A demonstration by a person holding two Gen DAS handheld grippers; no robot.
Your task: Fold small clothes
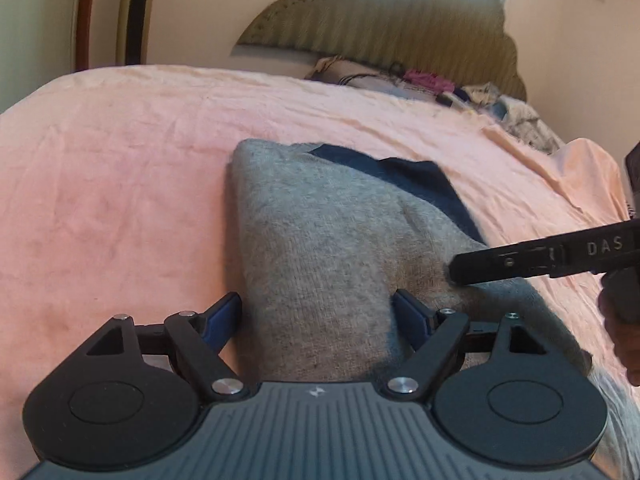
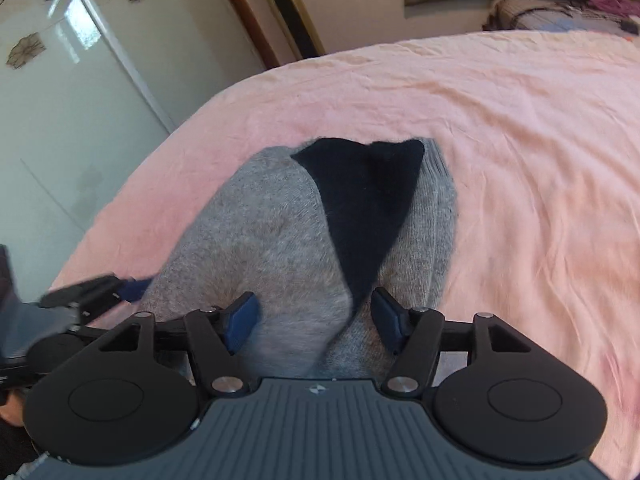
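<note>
**Both claws wide over a half-folded knit**

The grey knit [image 1: 320, 248] lies on the pink bed [image 1: 120, 184], already doubled over so that a dark panel [image 2: 368, 208] shows along one side. The left claw [image 1: 316, 316] stands wide, its blue pads [image 1: 222, 314] straddling the near end of the cloth without pinching it. The right claw [image 2: 314, 322] is also wide, set over the seam where grey meets dark; from the left view its finger [image 1: 520, 260] reaches in from the right side and presses low on the fabric.

My guess is that both claws sit at the near edge because the next fold would carry that edge away toward the far end. Gripping nothing, they seem poised to close. Thick, fuzzy wool may bunch rather than crease cleanly.

A heap of clothes [image 1: 440, 84] lies at the bed's far end.
</note>
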